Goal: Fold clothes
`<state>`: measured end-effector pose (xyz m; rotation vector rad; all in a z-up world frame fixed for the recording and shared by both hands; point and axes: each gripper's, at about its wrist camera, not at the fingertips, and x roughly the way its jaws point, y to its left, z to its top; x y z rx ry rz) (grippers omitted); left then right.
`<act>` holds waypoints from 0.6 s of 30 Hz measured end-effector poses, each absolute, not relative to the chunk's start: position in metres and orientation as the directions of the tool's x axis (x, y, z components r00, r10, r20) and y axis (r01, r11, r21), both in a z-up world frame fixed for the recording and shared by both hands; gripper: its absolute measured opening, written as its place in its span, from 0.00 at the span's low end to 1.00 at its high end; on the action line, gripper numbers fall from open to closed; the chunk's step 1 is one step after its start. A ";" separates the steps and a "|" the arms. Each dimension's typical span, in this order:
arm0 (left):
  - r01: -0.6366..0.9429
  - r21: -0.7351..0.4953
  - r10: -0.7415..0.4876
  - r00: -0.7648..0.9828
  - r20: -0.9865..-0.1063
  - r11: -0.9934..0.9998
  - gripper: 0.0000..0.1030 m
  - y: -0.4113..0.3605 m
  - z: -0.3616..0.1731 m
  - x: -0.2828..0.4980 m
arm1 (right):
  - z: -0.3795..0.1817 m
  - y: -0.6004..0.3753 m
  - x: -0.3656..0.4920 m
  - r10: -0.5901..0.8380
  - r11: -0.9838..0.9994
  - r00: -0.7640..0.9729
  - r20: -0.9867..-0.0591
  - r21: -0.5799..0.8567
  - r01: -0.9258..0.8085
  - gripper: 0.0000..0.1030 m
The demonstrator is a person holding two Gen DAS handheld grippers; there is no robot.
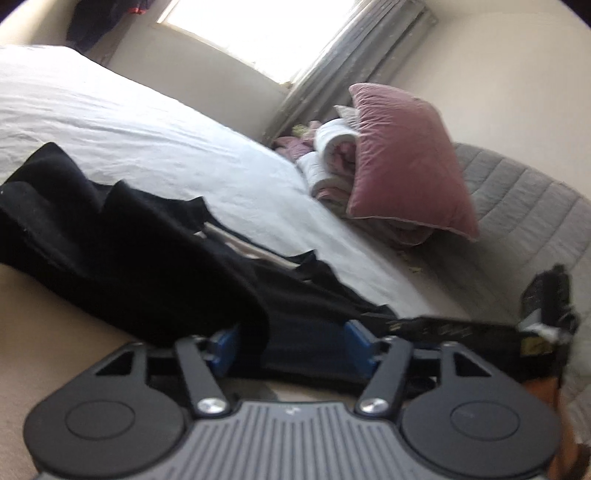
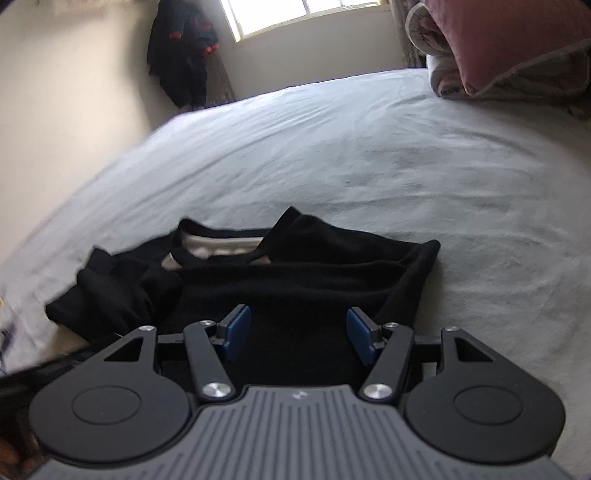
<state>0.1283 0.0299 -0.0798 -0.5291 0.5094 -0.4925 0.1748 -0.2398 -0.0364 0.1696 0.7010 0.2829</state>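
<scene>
- The left wrist view is tilted and blurred, so the edges of the black garment (image 1: 122,258) run together and its type is hard to tell; a fold of it covers much of the blue left pad (image 1: 227,341).
- At the right edge of that view a dark, speckled object (image 1: 546,295) is too smeared to name.
- The left gripper (image 1: 291,345) stands with its jaws wide apart, black cloth lying between the pads but not pinched.
- The right gripper (image 2: 293,332) is likewise spread wide over the garment (image 2: 295,273), pads clear of the fabric on both sides.
- From the right wrist view the garment lies crumpled near the edge of the bed, a striped lining showing at its neck opening (image 2: 218,245).
- The bed carries a pale, wrinkled sheet (image 2: 369,155).
- A pink pillow (image 1: 402,158) leans on rolled bedding (image 1: 328,147) at the head, beside a grey quilted cover (image 1: 524,221).
- A bright window (image 2: 295,14) with a curtain (image 1: 351,70), dark clothes (image 2: 181,48) hanging in the corner.
</scene>
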 end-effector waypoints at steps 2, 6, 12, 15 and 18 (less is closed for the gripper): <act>0.321 -0.626 -0.589 0.758 -0.279 0.711 0.63 0.040 -0.074 0.128 | -0.038 -0.229 0.171 0.289 0.957 0.732 -0.616 0.216 -0.196 0.60; 0.334 -0.732 -0.562 0.823 -0.081 0.594 0.67 0.085 -0.053 0.115 | -0.033 -0.207 0.166 0.280 0.960 0.727 -0.627 0.203 -0.195 0.60; 0.043 -0.850 -0.350 0.921 -0.171 0.526 0.72 0.153 -0.027 0.114 | -0.011 -0.149 0.165 0.344 0.937 0.698 -0.628 0.183 -0.298 0.60; -0.165 -0.770 -0.259 0.881 -0.396 0.617 0.57 0.173 -0.003 0.131 | -0.005 -0.114 0.165 0.394 0.908 0.697 -0.598 0.138 -0.395 0.60; -0.156 -0.598 -0.216 0.837 -0.503 0.786 0.67 0.175 0.028 0.154 | -0.010 -0.082 0.173 0.412 0.891 0.689 -0.597 0.105 -0.442 0.60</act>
